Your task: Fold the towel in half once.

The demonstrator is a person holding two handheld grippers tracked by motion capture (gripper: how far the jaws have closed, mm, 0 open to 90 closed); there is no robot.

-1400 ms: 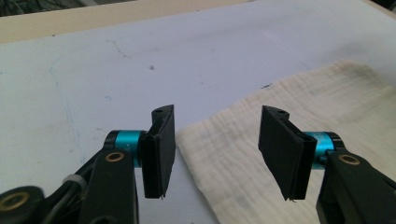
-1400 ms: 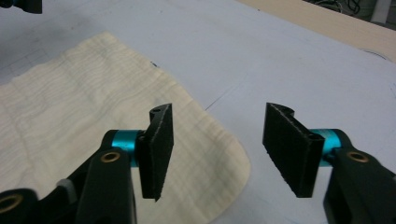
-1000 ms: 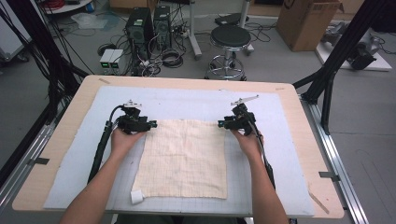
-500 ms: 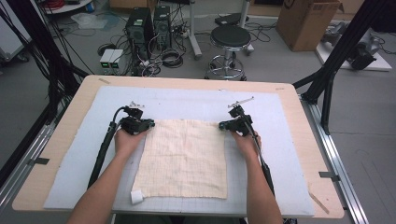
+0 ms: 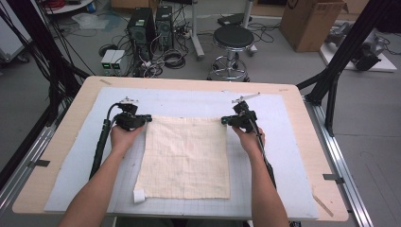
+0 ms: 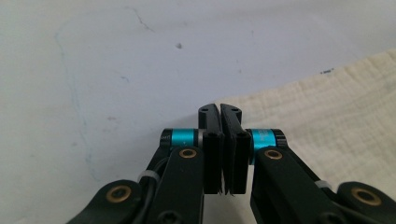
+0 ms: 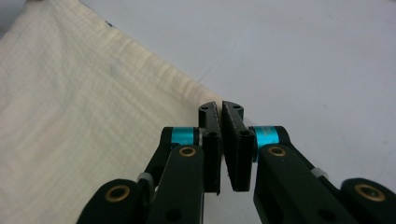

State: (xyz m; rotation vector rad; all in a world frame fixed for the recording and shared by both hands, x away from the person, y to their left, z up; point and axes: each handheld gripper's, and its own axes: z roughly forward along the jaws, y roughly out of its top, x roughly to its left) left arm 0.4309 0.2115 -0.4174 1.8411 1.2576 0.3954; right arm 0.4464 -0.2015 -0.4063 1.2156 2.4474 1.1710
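Cream cloth (image 5: 187,158) is laid flat on the pale mat (image 5: 293,156) of the counter (image 5: 71,137), roughly square, near edge twd the person, far edge across btwn both hands. Left tongs (image 5: 147,119) are set at the far-left corner, right tongs (image 5: 224,120) at the far-right corner; each corner is equally near its own hand. In the left gripper view the jaws are seen pressed together w/ the cloth corner (image 6: 327,107) reaching in at their tips; same in the right gripper view, cloth (image 7: 93,107) meeting the tips from the left. Both judged clamped on the corners, having just been closing. Rest of cloth lies nearer the person, so a fold would likely be drawn that way
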